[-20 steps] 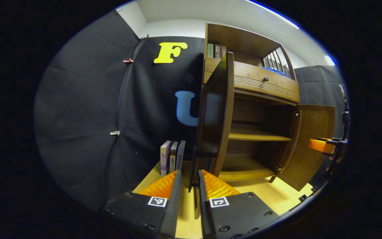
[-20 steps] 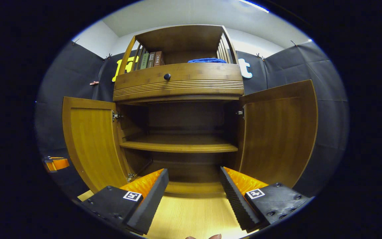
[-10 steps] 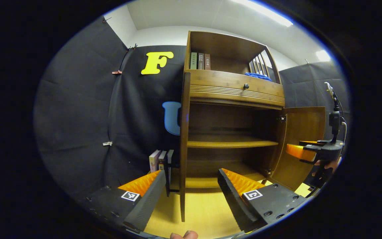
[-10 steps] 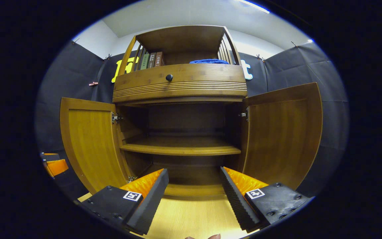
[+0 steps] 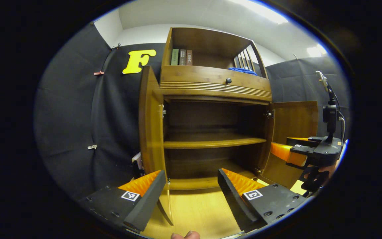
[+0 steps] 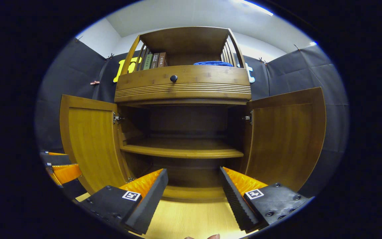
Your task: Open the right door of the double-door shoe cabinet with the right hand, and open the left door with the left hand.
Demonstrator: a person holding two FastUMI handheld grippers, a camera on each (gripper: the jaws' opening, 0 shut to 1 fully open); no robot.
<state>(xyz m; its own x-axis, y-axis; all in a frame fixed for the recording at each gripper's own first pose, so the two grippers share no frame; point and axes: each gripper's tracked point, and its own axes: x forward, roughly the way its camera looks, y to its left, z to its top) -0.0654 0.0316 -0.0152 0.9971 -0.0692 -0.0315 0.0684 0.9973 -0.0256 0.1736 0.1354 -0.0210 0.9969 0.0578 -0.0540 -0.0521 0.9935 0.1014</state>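
Cabinet point(image 6: 182, 83) sits dead ahead with both doors swung wide: left door point(image 6: 90, 139), right door point(image 6: 285, 136). Left gripper point(image 5: 191, 181) and right gripper point(image 6: 194, 179) both hang released in front of the bottom shelf point(image 6: 194, 192), gripping nothing.

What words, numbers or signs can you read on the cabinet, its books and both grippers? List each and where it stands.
Books on the top shelf: spine print too small to read.
Left gripper: square markers, a pattern, no words.
Right gripper: like markers, no words.
Cabinet: no text.
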